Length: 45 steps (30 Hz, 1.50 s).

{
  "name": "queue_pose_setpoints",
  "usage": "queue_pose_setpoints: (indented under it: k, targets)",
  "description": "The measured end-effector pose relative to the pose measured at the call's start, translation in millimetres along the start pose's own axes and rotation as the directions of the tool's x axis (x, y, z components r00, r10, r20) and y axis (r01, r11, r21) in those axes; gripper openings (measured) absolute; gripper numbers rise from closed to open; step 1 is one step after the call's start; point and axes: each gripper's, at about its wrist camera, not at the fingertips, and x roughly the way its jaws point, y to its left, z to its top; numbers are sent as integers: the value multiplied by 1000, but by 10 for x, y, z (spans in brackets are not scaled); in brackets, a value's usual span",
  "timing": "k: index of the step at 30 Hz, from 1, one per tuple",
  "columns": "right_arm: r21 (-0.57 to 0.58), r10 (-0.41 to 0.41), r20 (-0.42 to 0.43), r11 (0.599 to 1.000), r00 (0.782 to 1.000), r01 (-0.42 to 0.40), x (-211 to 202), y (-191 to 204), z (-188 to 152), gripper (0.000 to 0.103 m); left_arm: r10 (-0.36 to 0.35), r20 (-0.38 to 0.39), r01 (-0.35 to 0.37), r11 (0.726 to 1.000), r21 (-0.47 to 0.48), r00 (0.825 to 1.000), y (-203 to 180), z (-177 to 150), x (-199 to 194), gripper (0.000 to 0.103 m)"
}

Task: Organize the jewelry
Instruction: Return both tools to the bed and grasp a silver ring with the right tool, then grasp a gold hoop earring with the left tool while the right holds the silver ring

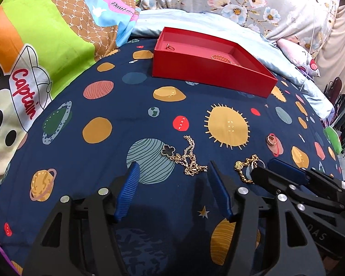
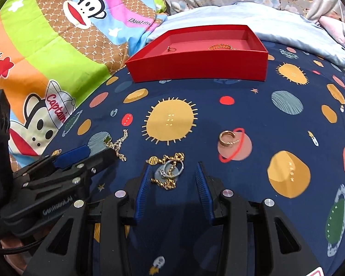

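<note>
A red open box (image 1: 209, 74) (image 2: 200, 65) lies at the far side of the planet-print bedsheet; inside are a small ring (image 1: 169, 46) (image 2: 171, 49) and a gold beaded bracelet (image 1: 221, 58) (image 2: 220, 46). A gold chain with a black clover pendant (image 1: 184, 156) (image 2: 117, 146) lies just ahead of my open left gripper (image 1: 172, 168). A gold chain with a coin charm and a silver ring (image 2: 169, 171) (image 1: 247, 168) lies between the fingertips of my open right gripper (image 2: 173, 171). A wide gold ring (image 2: 227, 138) (image 1: 272, 140) lies further right.
A colourful cartoon quilt (image 1: 34, 57) bulges on the left. A pale blue cover (image 1: 253, 46) and floral pillows (image 1: 253, 2) lie behind the box. The right gripper's body (image 1: 299, 184) lies close beside the left one.
</note>
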Motion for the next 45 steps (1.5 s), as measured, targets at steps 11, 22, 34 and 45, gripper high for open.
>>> queue_pose_setpoints:
  k: [11, 22, 34, 45]
  targets:
    - [17, 33, 7, 999, 999, -33, -2, -28, 12, 21, -4, 0, 4, 1000, 1, 1000, -11, -4, -2, 61]
    - [59, -14, 56, 998, 998, 11, -215, -242, -70, 21, -5, 0, 5, 1000, 0, 1000, -5, -4, -6, 62]
    - [109, -37, 68, 994, 997, 29, -374, -487, -171, 21, -17, -26, 16, 1000, -17, 1000, -72, 23, -56, 61]
    - [128, -18, 71, 992, 997, 9, -389, -530, -183, 21, -6, -43, 5, 999, -32, 999, -76, 90, 36, 56]
